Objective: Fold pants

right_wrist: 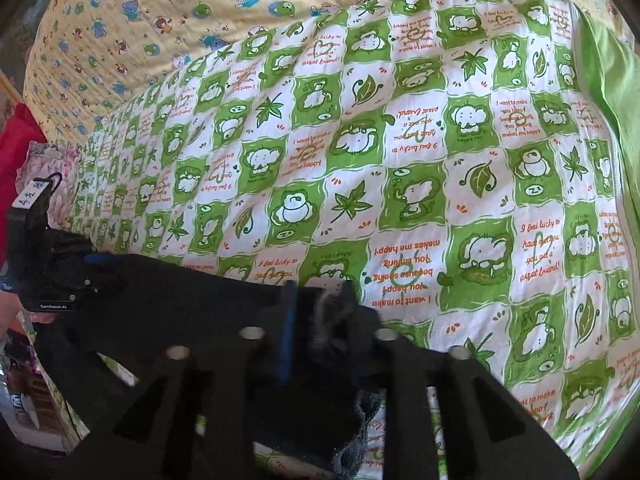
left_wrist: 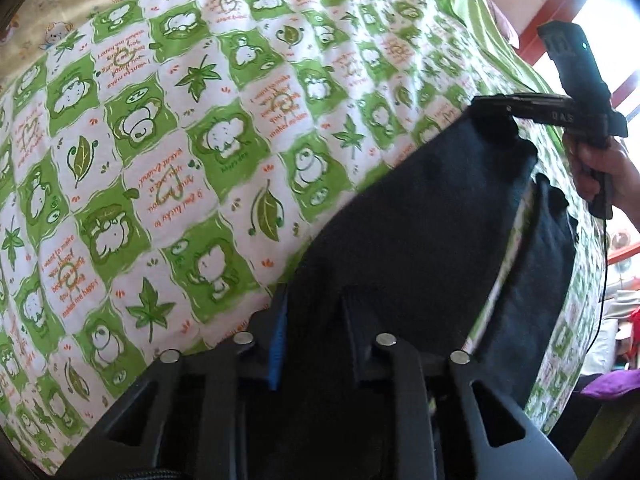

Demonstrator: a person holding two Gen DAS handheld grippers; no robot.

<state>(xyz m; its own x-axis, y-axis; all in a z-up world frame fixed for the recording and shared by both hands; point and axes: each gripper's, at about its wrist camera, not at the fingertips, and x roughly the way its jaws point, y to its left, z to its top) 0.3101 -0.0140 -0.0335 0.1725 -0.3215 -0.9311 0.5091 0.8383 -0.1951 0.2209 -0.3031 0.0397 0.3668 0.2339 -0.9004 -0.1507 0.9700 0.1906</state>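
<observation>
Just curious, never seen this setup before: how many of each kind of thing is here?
Dark pants: 1
Green-and-white quilt: 1
Yellow bear-print blanket: 1
Handheld grippers: 2, left gripper and right gripper
Total: 5

Pants dark navy; quilt green-white checked, cartoon animals, orange lettering.

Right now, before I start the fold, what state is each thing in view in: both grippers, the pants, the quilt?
left gripper: shut on the pants edge.
right gripper: shut on the pants edge.
pants: dark, spread on the bed, held along one edge between both grippers, not yet folded.
green quilt: laid flat under the pants.
yellow bear blanket: lying beyond the quilt.
</observation>
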